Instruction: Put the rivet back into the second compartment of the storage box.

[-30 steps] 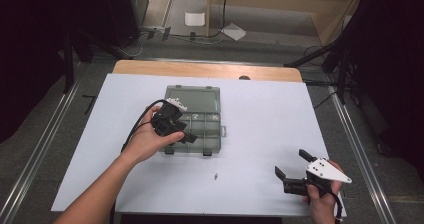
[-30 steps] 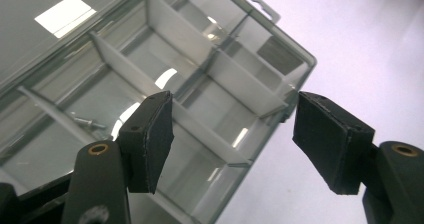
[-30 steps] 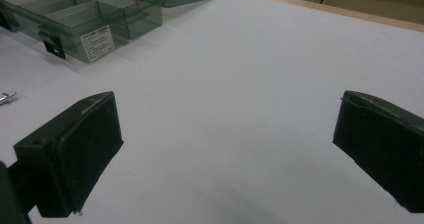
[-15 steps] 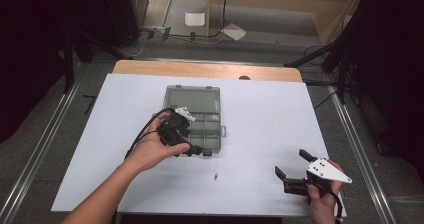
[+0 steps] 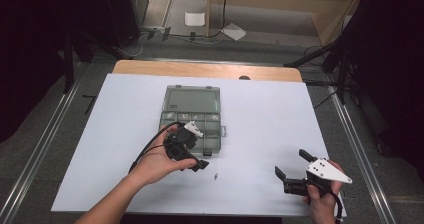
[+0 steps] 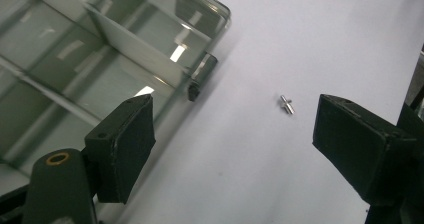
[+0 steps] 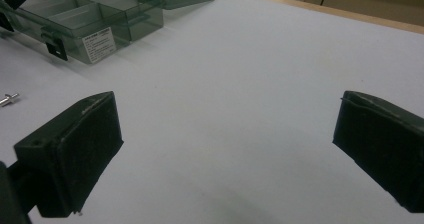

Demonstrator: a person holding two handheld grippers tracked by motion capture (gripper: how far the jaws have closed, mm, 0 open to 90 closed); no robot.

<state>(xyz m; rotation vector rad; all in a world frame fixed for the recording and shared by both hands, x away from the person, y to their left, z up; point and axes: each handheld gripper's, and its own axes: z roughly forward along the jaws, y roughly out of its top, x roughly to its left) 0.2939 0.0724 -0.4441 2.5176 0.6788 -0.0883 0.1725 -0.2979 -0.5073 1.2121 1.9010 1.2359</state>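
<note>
Silvery metal, tiny and glinting, the pin [image 6: 286,104] lies loose on the white tabletop [image 5: 260,129], just off the front corner of my smoky translucent compartment box [image 5: 192,119]; it looks short, with a small collar; my left gripper [image 5: 192,156] hangs near it, its jaws just widened, nothing between them; my right gripper [image 5: 292,166] stands wide, well apart.
</note>
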